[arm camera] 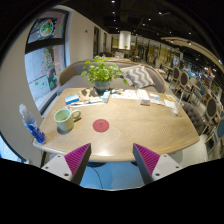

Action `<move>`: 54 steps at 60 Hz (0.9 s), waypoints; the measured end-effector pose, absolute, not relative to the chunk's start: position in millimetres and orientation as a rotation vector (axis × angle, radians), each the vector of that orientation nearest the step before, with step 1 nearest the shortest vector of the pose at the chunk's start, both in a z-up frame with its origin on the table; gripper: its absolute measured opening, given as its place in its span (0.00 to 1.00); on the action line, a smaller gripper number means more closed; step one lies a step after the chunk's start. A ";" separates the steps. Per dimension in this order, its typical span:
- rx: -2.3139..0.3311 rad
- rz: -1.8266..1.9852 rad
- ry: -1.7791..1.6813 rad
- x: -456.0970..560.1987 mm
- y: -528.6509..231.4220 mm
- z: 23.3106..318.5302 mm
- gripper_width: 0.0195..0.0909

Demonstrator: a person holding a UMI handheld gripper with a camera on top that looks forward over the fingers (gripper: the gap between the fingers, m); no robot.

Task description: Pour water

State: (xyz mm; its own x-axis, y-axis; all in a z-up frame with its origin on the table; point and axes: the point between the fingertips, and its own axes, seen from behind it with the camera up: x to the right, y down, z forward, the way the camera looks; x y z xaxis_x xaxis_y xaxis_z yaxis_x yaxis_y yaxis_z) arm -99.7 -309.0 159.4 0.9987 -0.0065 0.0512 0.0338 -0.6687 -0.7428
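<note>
Clear plastic, the bottle (30, 124) stands at the counter's (130, 130) left edge beside a green mug (64, 118), well ahead of the gripper (112, 160); jaws wide apart, holding nothing; likely light, slick, squashable; grip mid-body.

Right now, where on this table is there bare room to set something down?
The table is bare ahead of the open hand-held gripper, from the red coaster across towards its right end. It is crowded along the far edge, with the potted plant and papers, and at the left by the green mug and water bottle.
</note>
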 end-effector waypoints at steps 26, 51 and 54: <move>-2.229 0.166 -0.117 -385.4 -330.6 132.5 0.93; -2.056 0.144 -0.084 -485.5 -221.8 100.6 0.82; -2.056 0.143 -0.070 -487.8 -213.0 94.1 0.68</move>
